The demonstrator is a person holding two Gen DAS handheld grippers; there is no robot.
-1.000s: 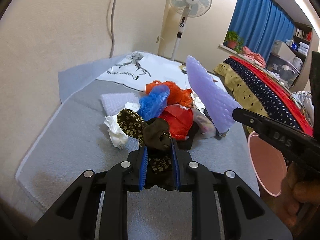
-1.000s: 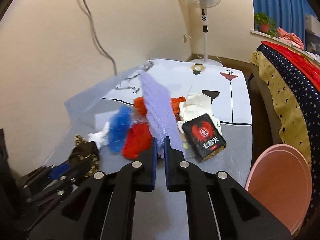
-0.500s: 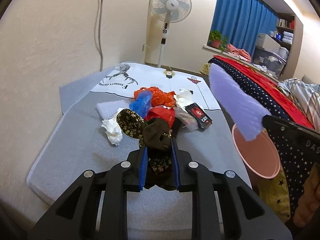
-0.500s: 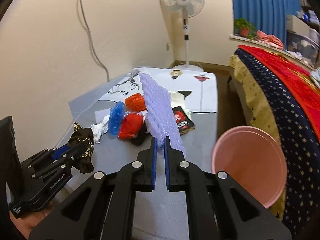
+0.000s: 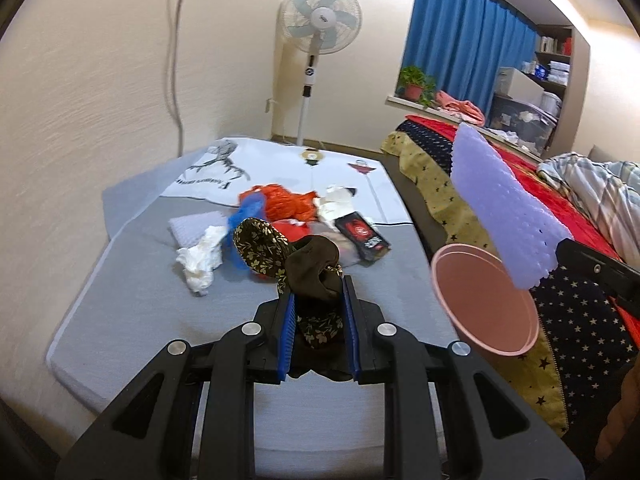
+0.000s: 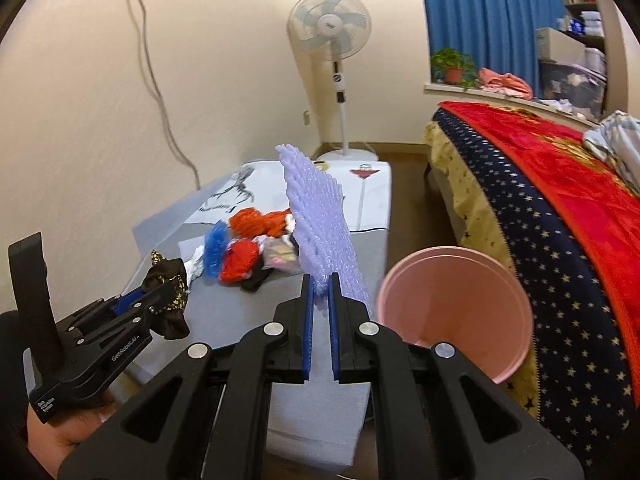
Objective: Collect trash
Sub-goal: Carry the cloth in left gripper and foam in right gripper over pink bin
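The left gripper (image 5: 318, 322) has its blue-padded fingers (image 5: 287, 340) closed narrowly on a dark cloth (image 5: 316, 276), a limp brown fabric with a gold leaf print that bulges up and forward out of the grip. The right gripper (image 6: 320, 316) has its fingers (image 6: 307, 320) nearly together, pinching the lower edge of a foam sheet (image 6: 320, 224). That sheet is pale lilac, flat and stiff, with a bumpy, perforated surface; its long axis runs up and away from the fingers, its top tilted toward the far wall. Seen from the left wrist, the foam sheet (image 5: 504, 212) hangs above the near rim of a pink bin (image 5: 484, 304), slanting down toward it. The bin (image 6: 452, 312) is round, smooth plastic, with its mouth open, standing just right of the right gripper and against a bed (image 6: 560, 216) draped in a red and star-printed blanket. Left of the bin lies a grey mattress (image 5: 152, 312), which bears the rest of the trash: crumpled white tissue (image 5: 202, 258), a blue plastic bag (image 5: 246, 216), orange plastic bags (image 5: 286, 206) and a black packet (image 5: 362, 236), all heaped together beyond the left gripper. Past the heap, a fan (image 5: 320, 24) stands by the wall.
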